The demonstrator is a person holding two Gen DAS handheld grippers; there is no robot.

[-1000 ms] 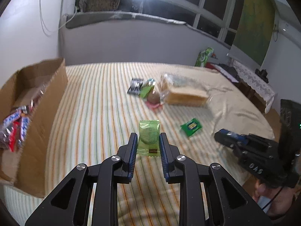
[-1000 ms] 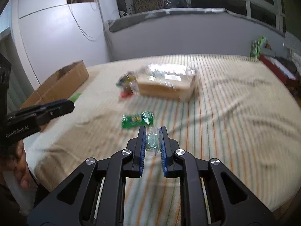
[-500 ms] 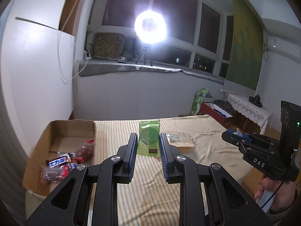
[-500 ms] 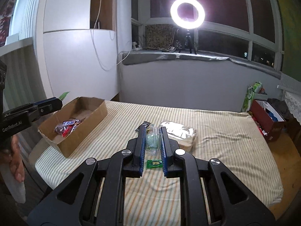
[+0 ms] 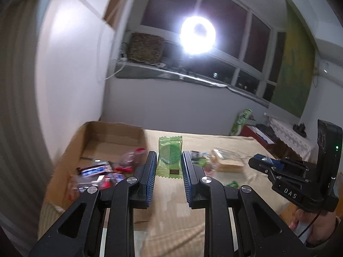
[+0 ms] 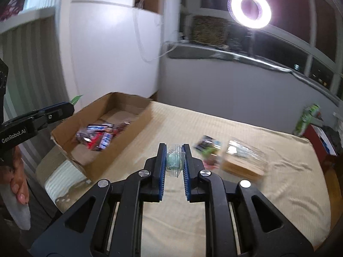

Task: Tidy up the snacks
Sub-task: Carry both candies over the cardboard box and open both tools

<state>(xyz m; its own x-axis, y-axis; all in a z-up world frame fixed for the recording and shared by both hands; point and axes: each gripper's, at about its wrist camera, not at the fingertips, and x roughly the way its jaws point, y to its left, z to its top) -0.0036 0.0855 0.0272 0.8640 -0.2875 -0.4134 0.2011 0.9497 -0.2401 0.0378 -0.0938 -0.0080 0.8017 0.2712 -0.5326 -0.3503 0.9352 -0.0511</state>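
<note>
1. A lit ring light (image 6: 249, 9) glows on the windowsill ahead of me.
2. A woven basket (image 6: 209, 30) sits left of it.
3. Dark window panes (image 5: 227, 21) fill the wall behind.
4. A striped bedsheet (image 6: 268, 192) spreads below me.

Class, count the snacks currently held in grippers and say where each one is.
2. A green packet in the left gripper; a clear-wrapped sweet in the right gripper. Both are held above the bed.

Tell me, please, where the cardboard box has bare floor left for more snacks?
The cardboard box is bare at its far end by the wall; the candy bars crowd its middle. The near corner looks free too.
</note>
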